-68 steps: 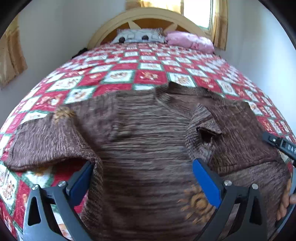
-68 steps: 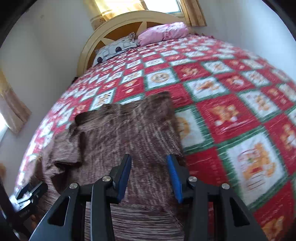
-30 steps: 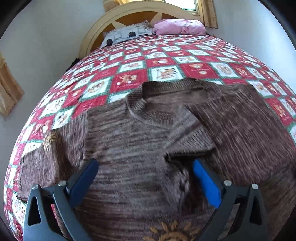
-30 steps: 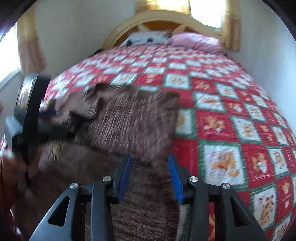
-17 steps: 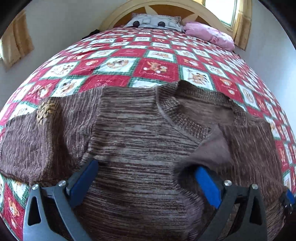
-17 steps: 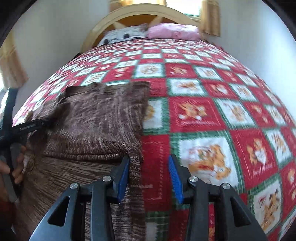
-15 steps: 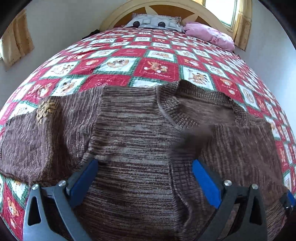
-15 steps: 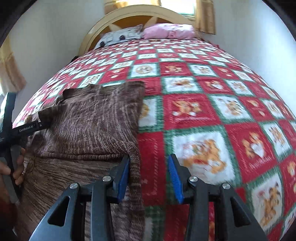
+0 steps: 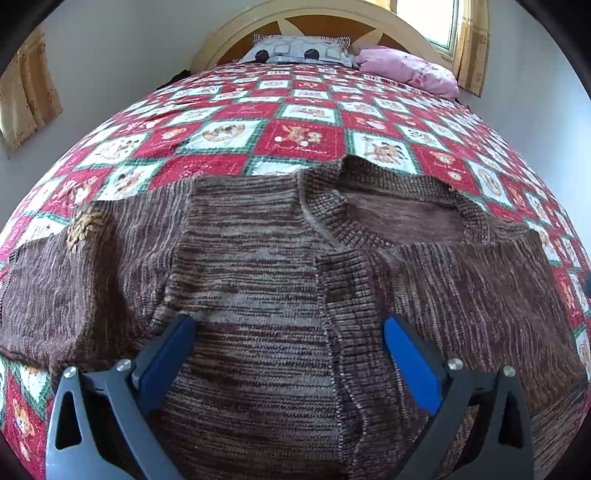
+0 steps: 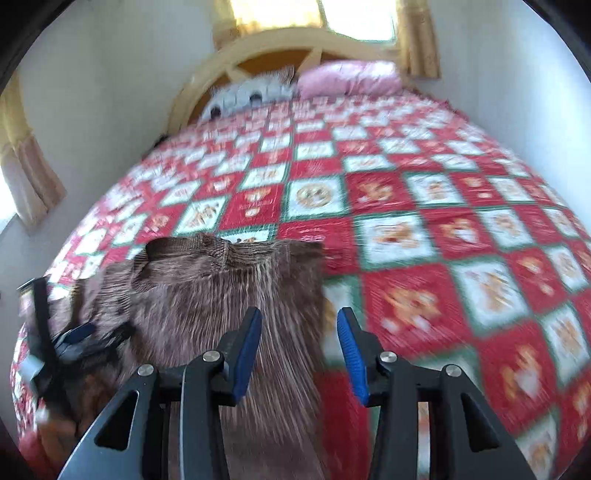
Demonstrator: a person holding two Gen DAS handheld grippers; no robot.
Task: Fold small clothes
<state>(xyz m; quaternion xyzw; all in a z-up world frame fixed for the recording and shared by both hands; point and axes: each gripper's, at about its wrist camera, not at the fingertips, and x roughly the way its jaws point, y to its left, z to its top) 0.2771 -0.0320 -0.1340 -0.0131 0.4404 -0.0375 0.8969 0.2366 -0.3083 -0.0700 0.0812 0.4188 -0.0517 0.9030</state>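
Observation:
A brown knitted sweater (image 9: 258, 266) lies flat on the bed, collar (image 9: 402, 206) toward the headboard. Its right sleeve (image 9: 476, 291) is folded in across the chest; the left sleeve (image 9: 55, 284) lies spread out to the left. My left gripper (image 9: 288, 343) is open and empty, low over the sweater's body. My right gripper (image 10: 299, 332) is open and empty over the sweater's right edge (image 10: 221, 306); that view is blurred. The left gripper also shows at the left of the right wrist view (image 10: 74, 338).
The bed carries a red, white and green patchwork quilt (image 9: 303, 136). A grey patterned pillow (image 9: 299, 50) and a pink pillow (image 9: 406, 68) lie by the curved wooden headboard (image 9: 317, 22). White walls and curtains (image 9: 26, 96) flank the bed.
The right sleeve has dropped from the left gripper and now lies flat across the chest. The right gripper has swung back left over the sweater's edge. Both grippers stay open.

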